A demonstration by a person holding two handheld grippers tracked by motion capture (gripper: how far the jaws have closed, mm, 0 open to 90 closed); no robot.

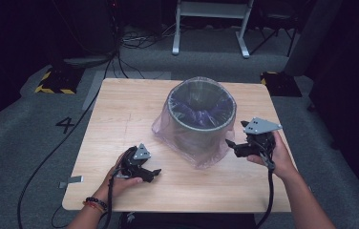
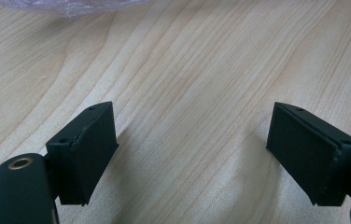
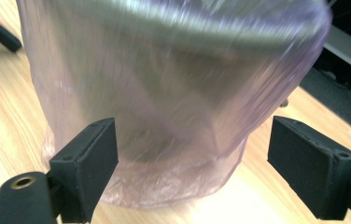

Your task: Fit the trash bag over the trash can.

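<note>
A grey bin (image 1: 200, 121) stands at the middle of the wooden table (image 1: 120, 114), wrapped outside and lined inside by a thin purple plastic bag (image 1: 206, 155). In the right gripper view the bag-covered bin (image 3: 173, 93) looms close. My right gripper (image 1: 231, 144) is at the bin's right side, pointing left at it, jaws open with nothing between them (image 3: 192, 163). My left gripper (image 1: 154, 173) rests low on the table in front of the bin, to its left, jaws open over bare wood (image 2: 192, 154). The bag's edge (image 2: 71, 4) shows at the top of the left gripper view.
Grey carpet surrounds the table. A white metal frame (image 1: 211, 24) stands behind it. Yellow-and-black striped blocks (image 1: 56, 81) sit on the floor at the back left and back right. Cables (image 1: 48, 152) trail across the floor on the left.
</note>
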